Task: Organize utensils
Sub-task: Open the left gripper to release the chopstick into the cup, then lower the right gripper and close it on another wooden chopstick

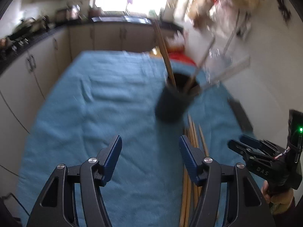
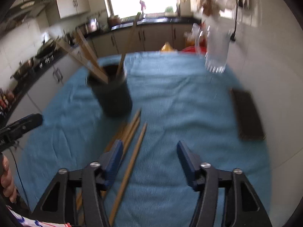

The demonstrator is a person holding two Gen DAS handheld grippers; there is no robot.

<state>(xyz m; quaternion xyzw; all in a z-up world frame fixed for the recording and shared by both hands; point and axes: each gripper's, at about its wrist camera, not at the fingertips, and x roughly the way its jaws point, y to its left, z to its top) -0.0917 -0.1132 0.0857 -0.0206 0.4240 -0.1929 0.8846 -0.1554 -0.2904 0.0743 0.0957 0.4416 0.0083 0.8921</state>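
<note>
A dark cup [image 1: 175, 100] stands on the blue towel [image 1: 94, 113] and holds a few wooden chopsticks [image 1: 162, 47]. It also shows in the right wrist view [image 2: 113, 96]. Several more chopsticks [image 2: 132, 141] lie on the towel in front of the cup, also seen in the left wrist view [image 1: 193, 138]. My left gripper [image 1: 150, 157] is open and empty, left of the loose chopsticks. My right gripper [image 2: 149, 160] is open and empty above them; one chopstick runs between its fingers. The right gripper also shows in the left wrist view [image 1: 244, 143].
A clear glass container [image 2: 215, 54] stands at the towel's far right, also seen blurred in the left wrist view [image 1: 219, 60]. A dark flat block [image 2: 246, 113] lies at the right edge. Kitchen cabinets [image 1: 37, 66] run along the left and back.
</note>
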